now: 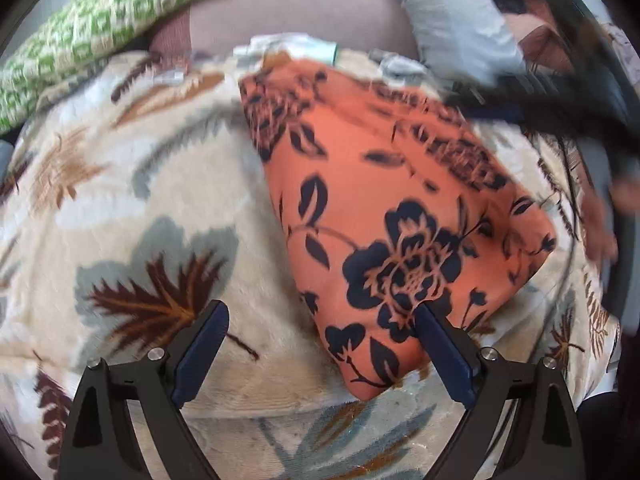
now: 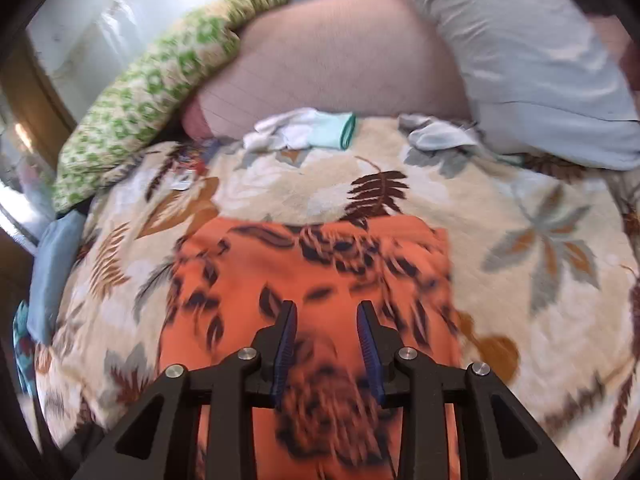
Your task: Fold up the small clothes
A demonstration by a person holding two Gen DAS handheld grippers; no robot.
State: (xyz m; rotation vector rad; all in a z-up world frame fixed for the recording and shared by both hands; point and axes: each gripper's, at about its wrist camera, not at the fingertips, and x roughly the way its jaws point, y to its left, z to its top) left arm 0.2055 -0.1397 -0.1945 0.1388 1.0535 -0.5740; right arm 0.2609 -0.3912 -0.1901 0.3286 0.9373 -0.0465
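garment: orange floral cloth (image 1: 360,184) lying flat on the leaf-print fleece blanket (image 1: 132,208); also under the right claw in the right wrist view (image 2: 320,264)
fold state: looks already folded into a compact rectangle, edges doubled, near corner thick; judged mid-to-late for this piece
left: one more fold or a tidy-up likely; unfolded small items at the far end still waiting: white and mint sock pile (image 2: 304,130), grey sock (image 2: 436,136)
left gripper (image 1: 320,312): spread wide, nothing pinched; right-hand pad (image 1: 440,344) lying over the cloth's near edge, other pad over bare blanket
right gripper (image 2: 327,310): partly spread, hovering over the middle of the orange cloth, pinching nothing visible; contact with fabric not resolvable through the blur
motion blur: heavy in right wrist view, moderate in left
cloth edges: left long edge straight and free on blanket, near corner pointing toward the left claw; far edge straight in right wrist view, short of the sock pile
open room: blanket bare to the left of the cloth and to its right in the right wrist view; enough for flipping either way
obstacles: green patterned cushion (image 2: 152,92) far left, beige pillow (image 2: 336,64) and pale grey pillow (image 2: 532,64) at the far end, all well apart from the cloth
clutter: blue fabric (image 2: 52,264) at the bed's left edge, apart from the work
dark blurred shape: top right of left wrist view, possibly the other rig; cannot tell
risk: fleece is soft, folded stack may drag or unroll if pushed rather than lifted
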